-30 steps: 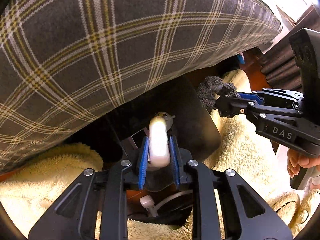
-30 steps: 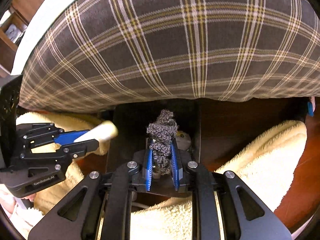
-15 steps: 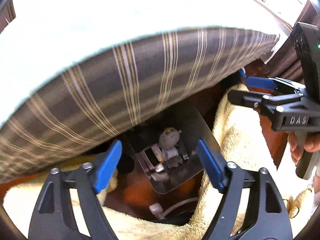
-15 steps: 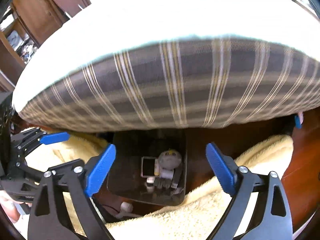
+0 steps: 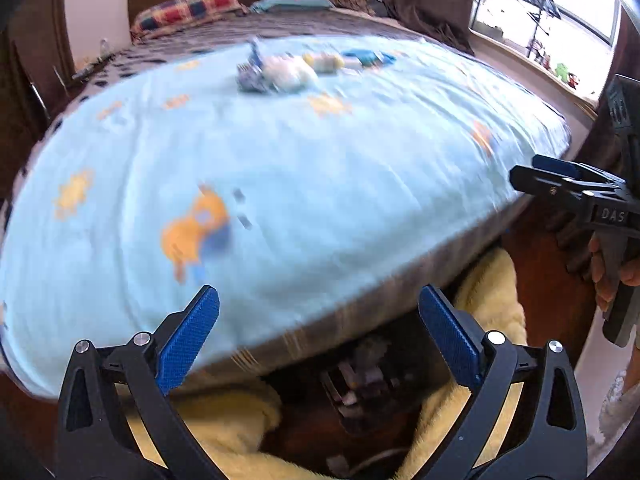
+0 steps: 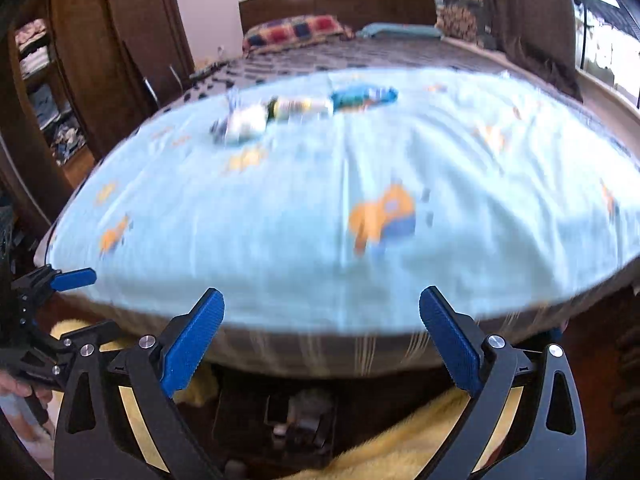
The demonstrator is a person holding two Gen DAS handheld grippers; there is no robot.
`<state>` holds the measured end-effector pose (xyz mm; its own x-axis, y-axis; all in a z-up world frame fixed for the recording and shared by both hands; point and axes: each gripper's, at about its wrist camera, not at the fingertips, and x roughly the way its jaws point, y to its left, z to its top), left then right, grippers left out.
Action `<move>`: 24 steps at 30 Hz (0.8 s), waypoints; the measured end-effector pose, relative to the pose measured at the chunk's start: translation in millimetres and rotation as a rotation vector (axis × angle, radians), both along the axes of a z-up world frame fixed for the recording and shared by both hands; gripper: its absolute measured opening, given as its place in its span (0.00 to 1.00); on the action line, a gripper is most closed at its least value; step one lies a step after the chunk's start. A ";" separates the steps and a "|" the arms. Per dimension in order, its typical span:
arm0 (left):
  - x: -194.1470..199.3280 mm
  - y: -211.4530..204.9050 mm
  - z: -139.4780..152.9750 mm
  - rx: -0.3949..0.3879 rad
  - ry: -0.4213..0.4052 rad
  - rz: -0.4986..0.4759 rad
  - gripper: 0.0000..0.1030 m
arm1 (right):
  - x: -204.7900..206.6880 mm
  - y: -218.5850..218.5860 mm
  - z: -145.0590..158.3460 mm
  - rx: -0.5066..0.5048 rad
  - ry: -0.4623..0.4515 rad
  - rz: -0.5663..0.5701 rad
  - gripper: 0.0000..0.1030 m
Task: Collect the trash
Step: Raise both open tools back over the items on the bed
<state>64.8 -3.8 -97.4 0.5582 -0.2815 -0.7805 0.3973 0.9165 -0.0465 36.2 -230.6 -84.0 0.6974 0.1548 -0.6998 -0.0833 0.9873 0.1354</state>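
My left gripper (image 5: 318, 296) hangs over the foot of the bed. Its blue-padded jaws are opening wide with nothing between them. Beside it, my right gripper (image 6: 320, 294) is opening too, also with nothing in it. Below both, a dark bin (image 5: 420, 360) (image 6: 240, 392) stands on the floor against the bed. Small blurred pieces of trash (image 5: 360, 376) (image 6: 304, 404) lie in it. Far up the light blue sheet (image 5: 320, 180) lies more trash: a crumpled blue-white wad (image 5: 250, 74) (image 6: 240, 122), a small bottle (image 5: 324, 62) (image 6: 300, 106) and a blue wrapper (image 5: 366, 58) (image 6: 362, 96).
A yellow fluffy rug (image 5: 224, 420) (image 6: 400, 440) surrounds the bin. A wooden wardrobe with shelves (image 6: 40, 80) stands at the left, a window (image 5: 520, 12) at the right. Pillows (image 6: 296, 32) lean on the headboard. A person's hand (image 5: 604, 268) holds the right gripper's handle.
Both grippers opened: the white tube left my left jaws and the dark knitted scrap my right, both now down in the bin. Both hands rose, bringing the bed top into view.
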 end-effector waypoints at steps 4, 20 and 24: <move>34.0 7.6 13.3 -0.020 -0.013 0.036 0.92 | 35.9 -1.0 12.4 0.019 -0.020 0.008 0.96; 137.6 -4.3 24.3 0.016 -0.025 0.076 0.92 | 184.8 30.3 -16.3 -0.012 0.060 0.025 0.61; 152.5 -8.4 22.1 0.016 -0.016 0.076 0.92 | 209.2 37.6 -22.0 -0.035 0.086 0.033 0.58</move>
